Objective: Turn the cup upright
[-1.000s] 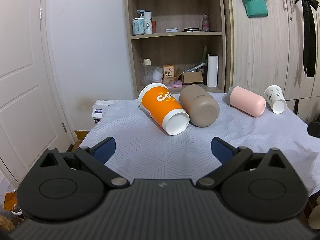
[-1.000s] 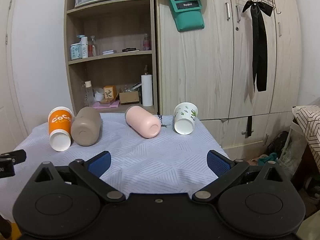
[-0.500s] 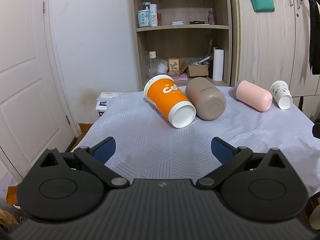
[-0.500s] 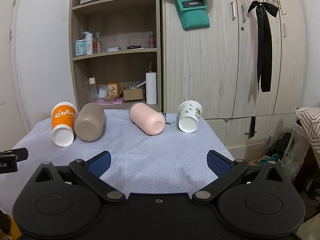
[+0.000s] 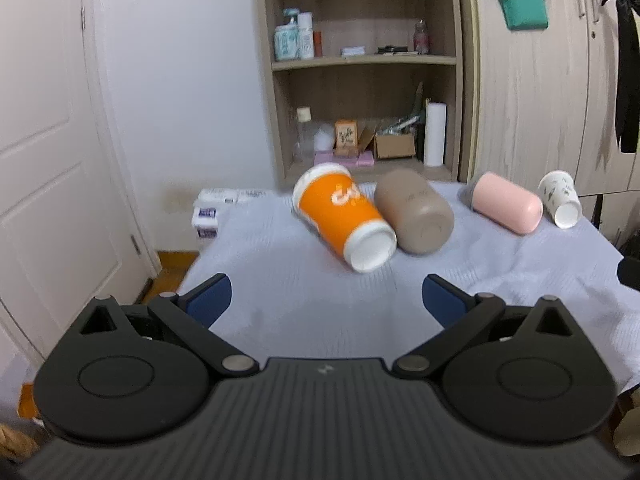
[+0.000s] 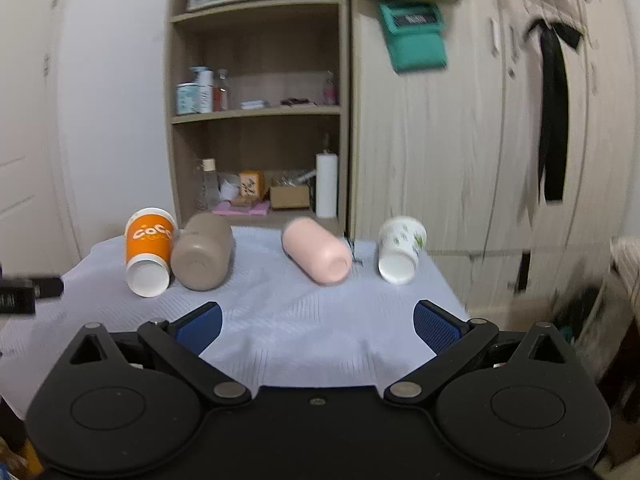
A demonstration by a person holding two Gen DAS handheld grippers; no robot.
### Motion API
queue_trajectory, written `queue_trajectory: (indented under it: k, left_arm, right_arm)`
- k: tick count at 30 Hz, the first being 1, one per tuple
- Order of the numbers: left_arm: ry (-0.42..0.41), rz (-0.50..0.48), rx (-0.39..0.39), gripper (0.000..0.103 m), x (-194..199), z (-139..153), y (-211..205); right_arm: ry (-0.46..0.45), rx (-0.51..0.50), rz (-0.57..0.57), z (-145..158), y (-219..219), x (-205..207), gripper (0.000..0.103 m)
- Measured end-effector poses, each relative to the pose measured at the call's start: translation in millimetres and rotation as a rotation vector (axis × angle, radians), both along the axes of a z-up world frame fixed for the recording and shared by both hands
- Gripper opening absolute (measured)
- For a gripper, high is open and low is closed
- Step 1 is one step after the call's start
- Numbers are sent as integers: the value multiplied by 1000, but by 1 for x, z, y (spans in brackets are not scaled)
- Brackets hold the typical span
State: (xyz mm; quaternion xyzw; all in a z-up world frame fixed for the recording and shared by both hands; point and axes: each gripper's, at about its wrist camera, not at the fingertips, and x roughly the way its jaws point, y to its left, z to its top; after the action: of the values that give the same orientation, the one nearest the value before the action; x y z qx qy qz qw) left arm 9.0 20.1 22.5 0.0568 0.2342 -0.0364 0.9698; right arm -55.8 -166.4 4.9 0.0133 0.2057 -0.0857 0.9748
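Note:
Several cups lie on their sides on a table with a pale cloth: an orange cup, a brown cup, a pink cup and a white flowered cup. The right wrist view shows the same row: orange cup, brown cup, pink cup, white cup. My left gripper is open and empty, short of the orange cup. My right gripper is open and empty near the table's front edge.
A wooden shelf unit with bottles and boxes stands behind the table. A wardrobe is to the right, a white door to the left. Tissue packs lie at the table's far left corner.
Both grippers have drawn back and risen a little; the cups look smaller and lower in both views. Jaws have stayed open. No cup has moved.

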Motion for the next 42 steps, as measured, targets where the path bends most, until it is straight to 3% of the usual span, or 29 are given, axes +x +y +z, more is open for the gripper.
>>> queue_trajectory:
  k: [3,9,14,18,26,32,36,42]
  left_arm:
    - [-8,-16,14,103,8,12,5]
    - [79,-110,-132,103,36,17,29]
    - [134,-160,-153,103,63,10,37]
    - [162,-150,-214,101,87,2,49]
    - [260,-131,-456,100,132,-25,82]
    - [279,-102,-531,96,159,-36,91]
    - [314,-92,-575,90,179,-44,94]
    - [346,-79,-633,85,192,-57,98]
  right_arm:
    - [-1,-21,55,6,5,6,103]
    - [111,107,244,11,20,43,103]
    - [163,101,407,14,56,78,102]
    - [195,135,494,12,76,105,91]
    - [194,16,580,6,116,144,71]
    - [189,-120,552,-3,138,178,69]
    - [220,-125,540,-14,142,195,58]
    - [213,-209,519,-23,153,207,57]
